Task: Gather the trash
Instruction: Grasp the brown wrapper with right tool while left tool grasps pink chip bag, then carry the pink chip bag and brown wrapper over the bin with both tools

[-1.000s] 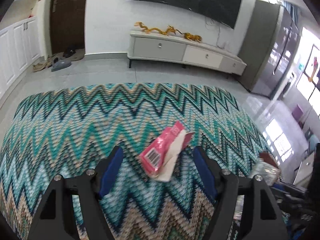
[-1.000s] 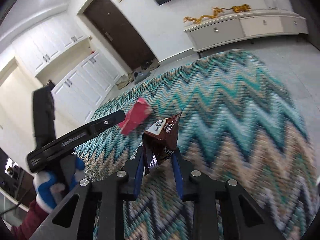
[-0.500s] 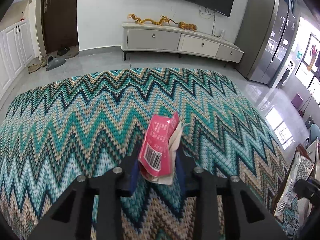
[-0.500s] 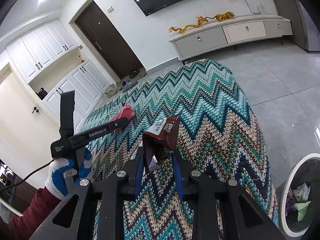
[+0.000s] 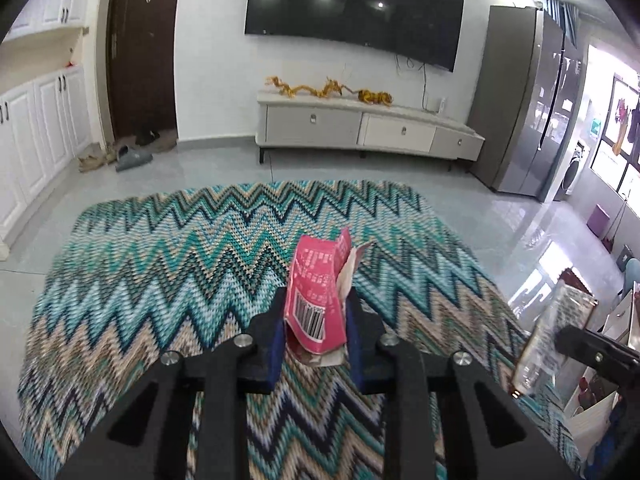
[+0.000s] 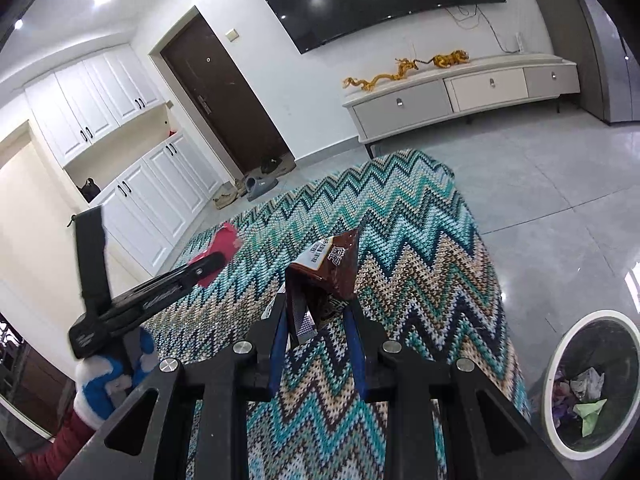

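A crumpled pink wrapper (image 5: 318, 292) with a barcode stands up between the blue pads of my left gripper (image 5: 316, 312), which is shut on it above the zigzag-patterned cloth (image 5: 180, 264). In the right wrist view my right gripper (image 6: 318, 316) is shut on a brown snack wrapper (image 6: 334, 270) held above the same cloth (image 6: 420, 248). That view also shows the left gripper (image 6: 204, 268) at the left with the pink wrapper (image 6: 222, 244), carried by a gloved hand (image 6: 108, 384). The right gripper's finger (image 5: 592, 352) and its wrapper (image 5: 548, 336) show at the left wrist view's right edge.
A white-rimmed trash bin (image 6: 592, 384) with paper scraps inside stands on the tiled floor (image 6: 540, 192) at the lower right, beside the cloth-covered surface. Beyond are a low TV cabinet (image 5: 368, 132), a dark door (image 5: 140, 52), white cupboards (image 6: 132, 184) and shoes (image 5: 124, 156).
My left gripper closed on the pink wrapper and lifted it off the cloth. Both grippers rose and drew back with their wrappers; the trash bin came further into the right wrist view.
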Demonstrator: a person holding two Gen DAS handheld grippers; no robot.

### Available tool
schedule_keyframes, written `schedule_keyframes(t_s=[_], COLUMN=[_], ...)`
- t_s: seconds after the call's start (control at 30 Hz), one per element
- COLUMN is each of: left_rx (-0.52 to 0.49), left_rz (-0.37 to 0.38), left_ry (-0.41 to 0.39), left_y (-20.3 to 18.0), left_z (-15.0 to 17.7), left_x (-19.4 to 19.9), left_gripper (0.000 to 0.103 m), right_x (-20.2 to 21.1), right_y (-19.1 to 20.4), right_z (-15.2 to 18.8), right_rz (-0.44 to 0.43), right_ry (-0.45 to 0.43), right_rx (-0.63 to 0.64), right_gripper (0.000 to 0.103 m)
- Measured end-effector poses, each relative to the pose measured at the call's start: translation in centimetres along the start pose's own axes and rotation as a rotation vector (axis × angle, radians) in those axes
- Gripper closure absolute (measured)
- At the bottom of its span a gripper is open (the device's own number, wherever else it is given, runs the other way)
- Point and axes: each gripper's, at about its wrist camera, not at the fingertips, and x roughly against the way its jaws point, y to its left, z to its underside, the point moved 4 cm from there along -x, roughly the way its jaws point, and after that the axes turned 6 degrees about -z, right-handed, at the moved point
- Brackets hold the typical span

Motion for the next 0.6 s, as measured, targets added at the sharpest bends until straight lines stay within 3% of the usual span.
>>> schedule_keyframes(t_s=[0.23, 0.6], left_rx=[-0.020, -0.028], left_rz=[-0.057, -0.122], left_ry=[-0.095, -0.203], left_y=[-0.9, -1.2], left_z=[0.2, 0.4], left_x=[5.9, 11.5], left_gripper=[0.078, 0.078], right_x=[2.8, 5.3], right_y=[2.0, 4.7], right_z=[0.4, 0.3], right_rz=[0.022, 0.026], right_ry=[-0.040, -0.088], right_rx=[0.038, 0.108], right_gripper=[0.078, 0.078])
